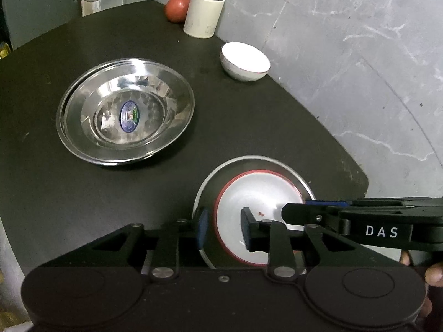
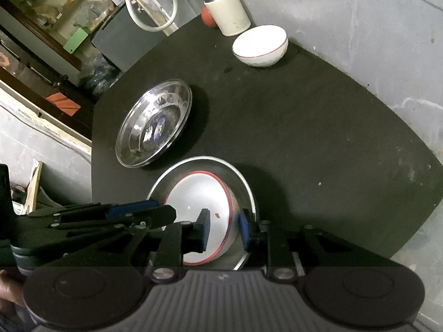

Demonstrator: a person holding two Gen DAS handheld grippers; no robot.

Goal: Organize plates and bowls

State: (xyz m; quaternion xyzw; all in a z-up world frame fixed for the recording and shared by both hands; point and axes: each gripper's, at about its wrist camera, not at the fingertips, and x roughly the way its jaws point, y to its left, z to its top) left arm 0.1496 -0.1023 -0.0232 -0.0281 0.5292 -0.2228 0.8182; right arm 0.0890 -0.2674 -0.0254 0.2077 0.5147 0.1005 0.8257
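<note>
A bowl point(image 1: 257, 215) sits in a plate point(image 1: 249, 164); stacked plates point(image 1: 124, 110) lie left.

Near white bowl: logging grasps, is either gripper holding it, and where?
Neither: left gripper and right gripper straddle opposite rims of the white bowl, jaws open.

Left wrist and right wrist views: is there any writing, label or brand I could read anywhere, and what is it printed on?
"DAS": white letters on the black body of the right gripper, seen in the left wrist view.
Oval blue sticker inside the steel bowl: print too blurred to read.
No other readable text in either view.
</note>
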